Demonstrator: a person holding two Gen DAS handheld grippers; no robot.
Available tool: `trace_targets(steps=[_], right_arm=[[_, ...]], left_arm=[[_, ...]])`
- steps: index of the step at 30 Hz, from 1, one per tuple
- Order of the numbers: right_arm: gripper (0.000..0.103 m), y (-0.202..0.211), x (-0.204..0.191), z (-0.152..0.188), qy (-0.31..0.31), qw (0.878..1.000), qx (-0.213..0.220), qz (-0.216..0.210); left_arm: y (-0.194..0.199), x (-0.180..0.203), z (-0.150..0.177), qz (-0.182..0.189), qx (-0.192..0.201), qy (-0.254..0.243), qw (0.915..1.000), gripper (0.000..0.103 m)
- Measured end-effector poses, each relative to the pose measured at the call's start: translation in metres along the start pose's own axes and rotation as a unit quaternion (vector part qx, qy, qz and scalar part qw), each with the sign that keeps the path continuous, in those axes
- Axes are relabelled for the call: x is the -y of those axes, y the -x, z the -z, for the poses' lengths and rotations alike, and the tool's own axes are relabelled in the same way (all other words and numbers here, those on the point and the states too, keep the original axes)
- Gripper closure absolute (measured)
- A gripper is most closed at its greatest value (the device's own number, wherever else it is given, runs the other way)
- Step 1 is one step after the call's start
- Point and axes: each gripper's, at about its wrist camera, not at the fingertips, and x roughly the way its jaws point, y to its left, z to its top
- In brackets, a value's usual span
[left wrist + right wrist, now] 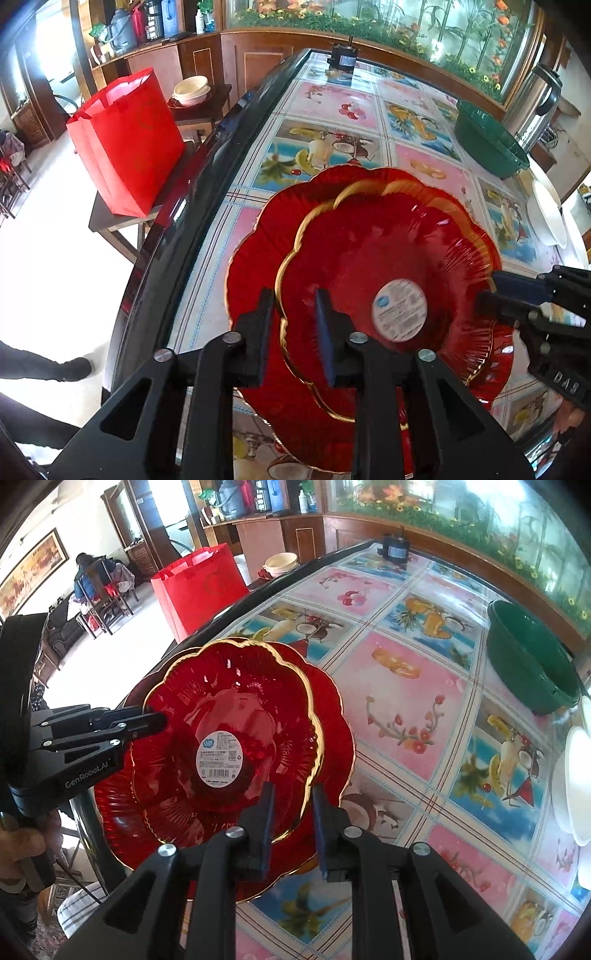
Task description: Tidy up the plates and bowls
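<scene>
Two red glass plates stacked at the table's (354, 107) left edge: top plate (384, 266) with white sticker over bottom plate (258, 236). Left gripper (293, 328) straddling top plate's gold rim at frame bottom center, right gripper (291, 823) likewise; whether the pads actually pinch the rim, cannot tell. Green basin (532, 657) upper right, white bowl (574, 786) at right edge.

Right tongs (291, 819) straddle rim of upper red plate (229, 716); green basin (532, 657) well apart.
</scene>
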Motion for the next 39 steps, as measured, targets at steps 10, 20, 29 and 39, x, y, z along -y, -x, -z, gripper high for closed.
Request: trace_targets(steps=[10, 20, 29, 39], right_arm=[[0.067, 0.009, -0.004, 0.003, 0.012, 1.0, 0.008, -0.003], [0.057, 0.056, 0.025, 0.012, -0.039, 0.996, 0.069, -0.038], [0.05, 0.083, 0.07, 0.029, -0.094, 0.991, 0.095, -0.027], [0.044, 0.101, 0.11, 0.051, -0.134, 0.985, 0.111, -0.014]], left_arm=[[0.016, 0.012, 0.001, -0.025, 0.049, -0.014, 0.9984, 0.045], [0.065, 0.042, -0.014, -0.031, 0.154, -0.027, 0.9873, 0.033], [0.064, 0.097, -0.021, 0.014, 0.161, -0.054, 0.9854, 0.033], [0.062, 0.147, -0.029, 0.044, 0.164, -0.07, 0.9831, 0.033]])
